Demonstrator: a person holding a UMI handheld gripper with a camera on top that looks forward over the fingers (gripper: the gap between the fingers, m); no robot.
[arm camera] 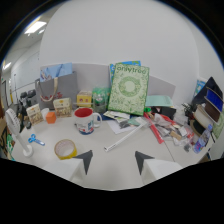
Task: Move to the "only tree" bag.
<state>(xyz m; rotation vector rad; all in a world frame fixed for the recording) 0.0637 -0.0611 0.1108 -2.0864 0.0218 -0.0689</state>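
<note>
The "only tree" bag [129, 88] is a green and white printed bag standing upright against the grey partition at the back of the desk, well beyond my fingers. My gripper [114, 161] hovers over the desk's front part. Its two dark fingertips [86, 159] are spread apart with only bare desk between them. A white rolled tube [123, 138] lies on the desk between the fingers and the bag.
A red and white mug [86, 120] stands ahead to the left, a tape roll [65, 148] nearer on the left. A grey tote bag [55, 89], small boxes [62, 106] and blue scissors [34, 139] sit further left. Pens and clutter [170, 129] fill the right side.
</note>
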